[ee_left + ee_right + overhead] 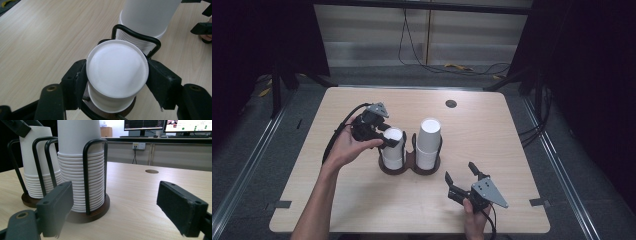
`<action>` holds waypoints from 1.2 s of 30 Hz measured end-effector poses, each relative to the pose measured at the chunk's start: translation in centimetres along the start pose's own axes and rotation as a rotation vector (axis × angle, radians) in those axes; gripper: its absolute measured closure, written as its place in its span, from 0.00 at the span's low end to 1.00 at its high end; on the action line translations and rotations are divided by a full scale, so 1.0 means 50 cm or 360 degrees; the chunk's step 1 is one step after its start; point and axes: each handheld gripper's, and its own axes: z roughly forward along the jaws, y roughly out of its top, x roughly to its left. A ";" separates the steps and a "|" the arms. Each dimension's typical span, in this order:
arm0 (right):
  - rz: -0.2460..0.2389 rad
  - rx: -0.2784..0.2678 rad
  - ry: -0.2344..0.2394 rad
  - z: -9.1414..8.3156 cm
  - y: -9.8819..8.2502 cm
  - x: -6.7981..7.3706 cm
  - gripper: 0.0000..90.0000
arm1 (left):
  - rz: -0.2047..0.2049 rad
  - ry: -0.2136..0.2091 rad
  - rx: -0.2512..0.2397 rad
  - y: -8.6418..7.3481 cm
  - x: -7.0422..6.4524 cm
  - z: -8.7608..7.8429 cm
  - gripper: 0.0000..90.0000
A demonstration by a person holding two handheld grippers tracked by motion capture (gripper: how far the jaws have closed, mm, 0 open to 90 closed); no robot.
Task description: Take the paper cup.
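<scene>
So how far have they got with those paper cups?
Early on. Both stacks of white cups sit upside down in the dark double holder. The left gripper has its fingers pressed on the top cup of the shorter stack. It isn't lifted off yet. The right gripper waits open on the table.

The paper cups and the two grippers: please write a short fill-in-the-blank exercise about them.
1. The left gripper is shut on the top cup of the ____ stack.
2. The right gripper has its jaws ____.
3. Both stacks stand in a dark holder with ____ places.
4. The cups are stacked bottom ____.

Missing words: shorter; open; two; up
</scene>
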 end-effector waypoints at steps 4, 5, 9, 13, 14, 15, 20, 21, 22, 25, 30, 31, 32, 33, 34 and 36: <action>0.0002 -0.0001 -0.0010 0.000 0.000 0.001 0.15 | -0.0012 -0.0014 -0.0010 -0.001 0.000 -0.001 0.40; 0.0003 -0.0003 -0.0009 0.000 0.000 0.001 0.15 | -0.0013 -0.0008 -0.0016 -0.001 -0.001 -0.001 0.40; 0.0000 -0.0006 -0.0007 0.000 0.000 0.000 0.15 | -0.0022 -0.0016 -0.0035 -0.002 0.000 -0.002 0.40; -0.0001 -0.0008 -0.0009 0.001 0.000 0.000 0.15 | -0.0027 -0.0026 -0.0037 -0.004 0.002 -0.005 0.40; -0.0001 -0.0007 -0.0009 0.000 0.000 0.000 0.15 | -0.0029 -0.0029 -0.0046 -0.004 0.001 -0.006 0.40; 0.0000 -0.0007 -0.0008 0.000 0.000 0.000 0.15 | -0.0027 -0.0033 -0.0047 -0.004 0.002 -0.007 0.40; 0.0000 -0.0007 -0.0009 0.000 0.000 0.000 0.15 | -0.0021 -0.0024 -0.0082 -0.004 0.000 -0.013 0.40; 0.0000 -0.0007 -0.0010 0.000 0.000 0.000 0.15 | -0.0019 -0.0031 -0.0082 -0.004 0.000 -0.014 0.40; 0.0000 -0.0007 -0.0010 0.000 0.000 0.000 0.15 | -0.0028 -0.0035 -0.0095 -0.004 0.000 -0.015 0.40; -0.0001 -0.0003 -0.0011 0.000 0.000 0.000 0.15 | -0.0030 -0.0043 -0.0157 -0.002 0.000 -0.028 0.40; -0.0001 -0.0005 -0.0012 0.000 0.000 0.000 0.15 | -0.0027 -0.0039 -0.0165 0.001 0.000 -0.037 0.41; 0.0001 -0.0008 -0.0011 0.000 0.000 0.000 0.15 | -0.0025 -0.0045 -0.0166 0.000 0.000 -0.038 0.40; 0.0001 -0.0007 -0.0010 0.000 0.000 0.000 0.15 | -0.0024 -0.0041 -0.0169 0.000 0.000 -0.038 0.40; -0.0001 -0.0005 -0.0010 0.000 0.000 0.000 0.15 | -0.0028 -0.0036 -0.0167 -0.001 -0.001 -0.040 0.41; 0.0001 -0.0004 -0.0010 0.000 0.000 0.001 0.15 | -0.0026 -0.0035 -0.0173 -0.001 -0.002 -0.041 0.40; -0.0004 -0.0003 -0.0011 0.000 0.000 0.000 0.15 | -0.0027 -0.0029 -0.0191 -0.002 -0.002 -0.044 0.41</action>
